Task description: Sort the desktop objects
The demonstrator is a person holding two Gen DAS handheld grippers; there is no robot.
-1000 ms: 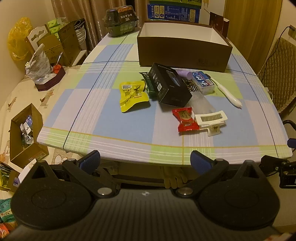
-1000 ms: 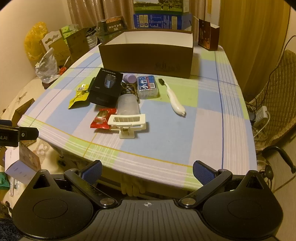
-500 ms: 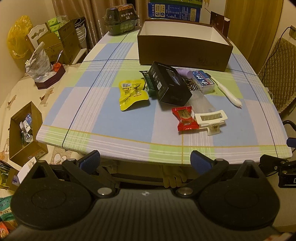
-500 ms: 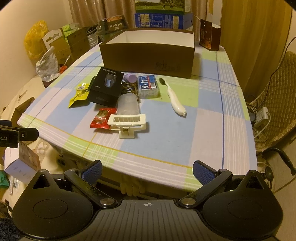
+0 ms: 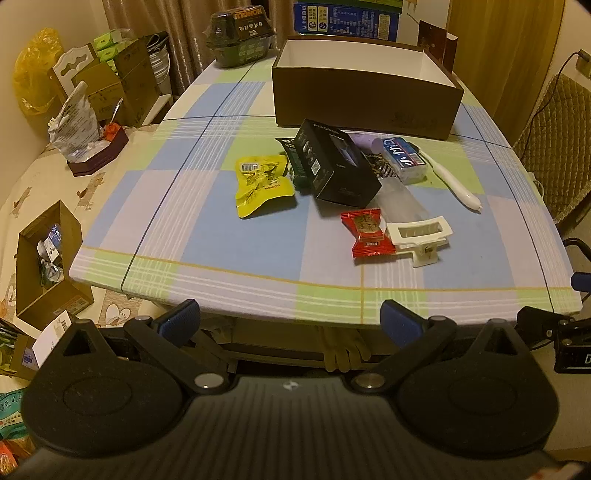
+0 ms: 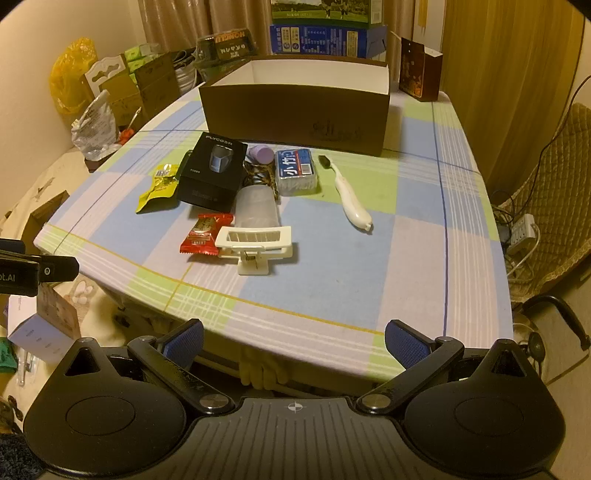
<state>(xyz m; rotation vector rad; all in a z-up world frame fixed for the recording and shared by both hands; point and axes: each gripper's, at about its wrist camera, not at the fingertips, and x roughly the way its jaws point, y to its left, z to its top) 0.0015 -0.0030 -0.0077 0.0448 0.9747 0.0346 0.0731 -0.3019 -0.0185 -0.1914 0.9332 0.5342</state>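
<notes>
A checked table [image 5: 155,225] holds a cluster of items: a yellow snack pouch [image 5: 262,182], a black box [image 5: 334,164], a red candy packet [image 5: 367,232], a white hair clip [image 5: 421,234], a blue-and-white pack [image 5: 404,155] and a white toothbrush [image 5: 452,181]. An open brown box [image 5: 365,96] stands behind them. In the right wrist view the same items show: the clip [image 6: 255,243], the red packet [image 6: 203,234], the toothbrush [image 6: 351,199] and the brown box [image 6: 295,110]. My left gripper [image 5: 290,319] and right gripper [image 6: 293,341] are open and empty, held before the table's near edge.
Cardboard boxes [image 5: 48,266] and bags [image 5: 79,122] stand on the floor to the left. A padded chair [image 6: 546,206] and cables are at the right. A green-black container [image 5: 240,35] and cartons sit at the table's far end.
Both views have shifted only slightly; the table items have not moved and both grippers stay open.
</notes>
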